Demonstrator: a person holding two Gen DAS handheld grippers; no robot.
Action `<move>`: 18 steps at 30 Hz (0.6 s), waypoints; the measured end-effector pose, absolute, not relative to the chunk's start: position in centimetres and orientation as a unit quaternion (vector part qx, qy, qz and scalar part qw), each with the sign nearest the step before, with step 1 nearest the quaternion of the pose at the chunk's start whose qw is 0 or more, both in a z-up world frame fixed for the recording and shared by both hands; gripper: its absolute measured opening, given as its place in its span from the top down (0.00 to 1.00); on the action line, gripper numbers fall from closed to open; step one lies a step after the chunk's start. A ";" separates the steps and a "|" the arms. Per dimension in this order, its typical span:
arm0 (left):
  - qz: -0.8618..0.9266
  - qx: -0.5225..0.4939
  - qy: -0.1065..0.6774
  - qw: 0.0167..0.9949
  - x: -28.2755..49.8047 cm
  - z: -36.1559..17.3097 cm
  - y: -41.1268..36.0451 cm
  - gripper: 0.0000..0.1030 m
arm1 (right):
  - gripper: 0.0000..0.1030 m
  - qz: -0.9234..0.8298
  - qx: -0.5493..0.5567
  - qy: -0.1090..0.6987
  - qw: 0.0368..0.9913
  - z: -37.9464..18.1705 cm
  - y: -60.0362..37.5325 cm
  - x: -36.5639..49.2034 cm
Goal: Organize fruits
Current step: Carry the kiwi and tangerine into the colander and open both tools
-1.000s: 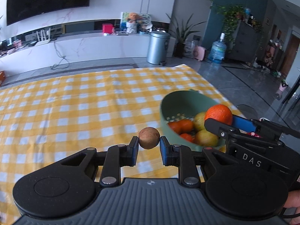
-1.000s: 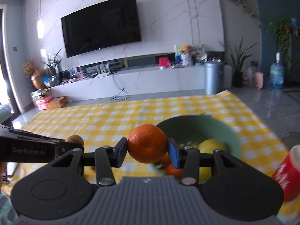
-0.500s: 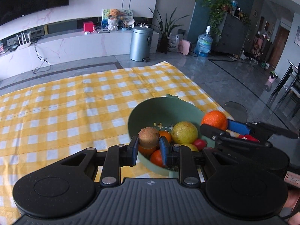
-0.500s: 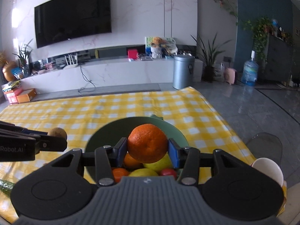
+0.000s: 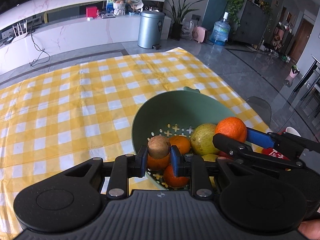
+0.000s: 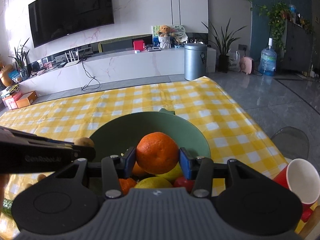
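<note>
My left gripper (image 5: 159, 159) is shut on a small brown kiwi (image 5: 159, 147) and holds it over the near left part of the green colander bowl (image 5: 180, 108). My right gripper (image 6: 157, 161) is shut on an orange (image 6: 157, 153) and holds it above the same bowl (image 6: 152, 123). The orange also shows in the left wrist view (image 5: 231, 129), at the bowl's right side. The bowl holds several oranges, yellow-green fruits (image 5: 203, 140) and a red one. The left gripper's side and the kiwi (image 6: 84, 141) show at the left of the right wrist view.
The bowl sits near the right edge of a table with a yellow checked cloth (image 5: 80, 100). A red paper cup (image 6: 300, 180) stands right of the bowl. A green vegetable (image 6: 6, 206) lies at the near left. Glass chairs and floor lie beyond the table's right edge.
Both grippers have moved right and forward with their fruits, from beside the bowl to above it. Both stay shut.
</note>
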State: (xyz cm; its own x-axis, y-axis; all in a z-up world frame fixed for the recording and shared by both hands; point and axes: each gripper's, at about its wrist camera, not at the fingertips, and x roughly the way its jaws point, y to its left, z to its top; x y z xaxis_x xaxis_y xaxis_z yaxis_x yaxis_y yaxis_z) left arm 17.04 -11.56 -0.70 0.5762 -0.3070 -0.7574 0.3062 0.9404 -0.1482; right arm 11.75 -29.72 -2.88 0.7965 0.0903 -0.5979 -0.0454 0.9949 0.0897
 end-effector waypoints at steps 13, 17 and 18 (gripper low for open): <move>-0.178 0.000 0.448 0.876 19.4 -2.3 -11.8 0.74 | 0.57 0.051 0.085 0.349 0.932 -4.6 -30.2 14.8; -0.177 0.002 0.449 0.876 19.8 -2.5 -11.9 0.74 | 0.57 0.049 0.092 0.358 0.928 -5.0 -30.2 15.3; -0.176 0.005 0.448 0.876 19.8 -2.6 -12.0 0.74 | 0.57 0.049 0.095 0.359 0.927 -5.1 -30.2 15.4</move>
